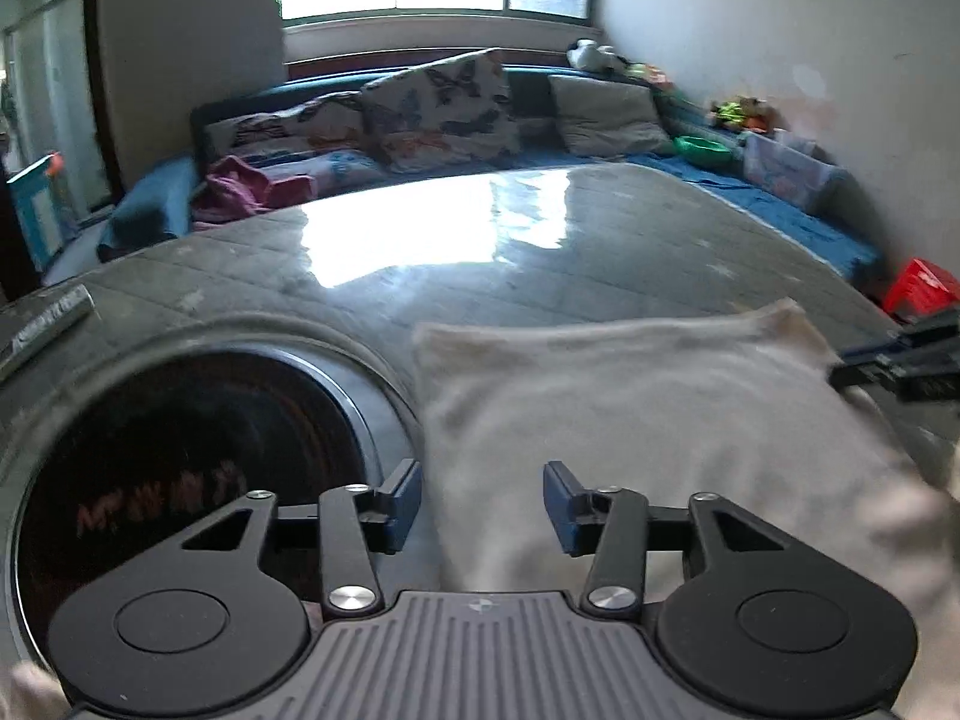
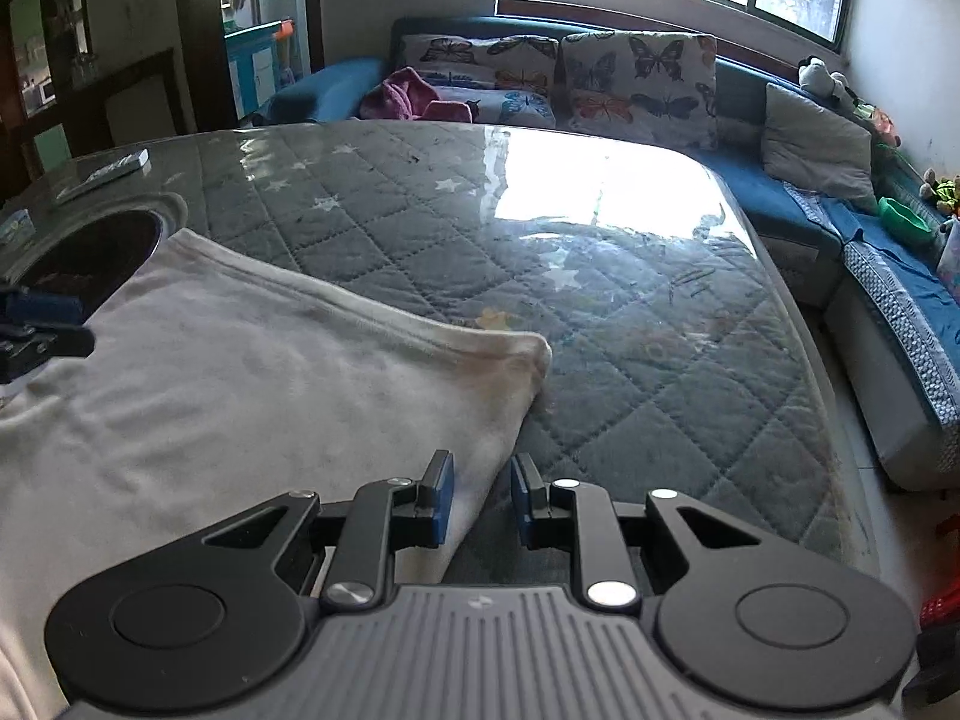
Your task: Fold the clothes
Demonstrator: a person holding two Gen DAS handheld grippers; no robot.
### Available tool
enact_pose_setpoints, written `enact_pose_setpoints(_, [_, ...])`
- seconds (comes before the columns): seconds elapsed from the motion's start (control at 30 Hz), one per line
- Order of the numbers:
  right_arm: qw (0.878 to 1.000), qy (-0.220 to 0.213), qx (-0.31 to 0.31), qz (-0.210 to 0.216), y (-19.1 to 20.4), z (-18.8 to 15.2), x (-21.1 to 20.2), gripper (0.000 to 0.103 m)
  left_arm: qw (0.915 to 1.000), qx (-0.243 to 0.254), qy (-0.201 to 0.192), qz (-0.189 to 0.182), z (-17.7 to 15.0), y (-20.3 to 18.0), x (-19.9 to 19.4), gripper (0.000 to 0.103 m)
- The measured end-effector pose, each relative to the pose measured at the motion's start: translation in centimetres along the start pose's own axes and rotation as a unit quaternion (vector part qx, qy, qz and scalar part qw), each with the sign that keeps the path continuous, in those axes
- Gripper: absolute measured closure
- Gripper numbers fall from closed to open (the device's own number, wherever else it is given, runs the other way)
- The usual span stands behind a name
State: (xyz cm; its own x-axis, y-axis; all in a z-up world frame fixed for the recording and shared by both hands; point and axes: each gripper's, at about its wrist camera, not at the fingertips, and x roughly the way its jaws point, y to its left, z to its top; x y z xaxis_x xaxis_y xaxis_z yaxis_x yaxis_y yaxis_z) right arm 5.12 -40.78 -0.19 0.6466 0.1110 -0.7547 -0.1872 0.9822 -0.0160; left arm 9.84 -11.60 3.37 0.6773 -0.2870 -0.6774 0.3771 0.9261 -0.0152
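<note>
Garment: pale grey-white soft cotton garment (image 2: 252, 384) lies flat on the grey quilted star-print table cover (image 2: 600, 324), its hemmed edge towards the sofa
Landmark: round black glass hob (image 1: 180, 468) set in the table; the garment lies just beside it, one corner reaching its rim
Left gripper (image 1: 480, 507): jaws released, spread wide over the garment's hob-side edge, pads not pressing
Right gripper (image 2: 480, 501): jaws apart by a narrow gap, the garment's edge farthest from the hob between them, pads not clenched on it
Background: blue corner sofa (image 2: 798, 204) with butterfly cushions beyond the table
</note>
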Motion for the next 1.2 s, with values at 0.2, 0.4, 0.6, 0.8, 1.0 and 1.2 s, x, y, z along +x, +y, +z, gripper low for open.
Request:
enact_pose_setpoints(0.2, [1.000,-0.001,-0.002,0.005,-0.1,1.0,0.8,0.086,0.9997,-0.004,0.010,0.023,1.9,0.6,3.2,0.060])
enact_pose_setpoints(0.4, [1.000,-0.007,-0.023,0.002,0.4,2.1,1.7,0.097,0.9993,0.004,-0.008,0.036,2.1,1.0,3.7,0.098])
enact_pose_setpoints(0.6, [0.999,-0.016,-0.040,-0.001,1.0,4.1,3.5,0.098,0.9976,-0.014,-0.014,0.066,2.5,2.5,3.9,0.100])
enact_pose_setpoints(0.8, [0.998,-0.033,-0.049,0.012,1.6,4.3,1.7,0.093,0.9967,-0.031,-0.008,0.074,2.3,3.6,3.3,0.092])
enact_pose_setpoints(1.0, [0.993,-0.037,-0.096,0.050,4.7,1.2,-2.9,0.092,0.9991,-0.007,-0.027,0.033,0.5,1.5,-1.2,0.091])
enact_pose_setpoints(1.2, [0.984,-0.021,-0.144,0.107,9.0,-4.1,-6.9,0.092,0.9981,0.035,-0.021,-0.047,-4.3,-2.6,-5.8,0.091])
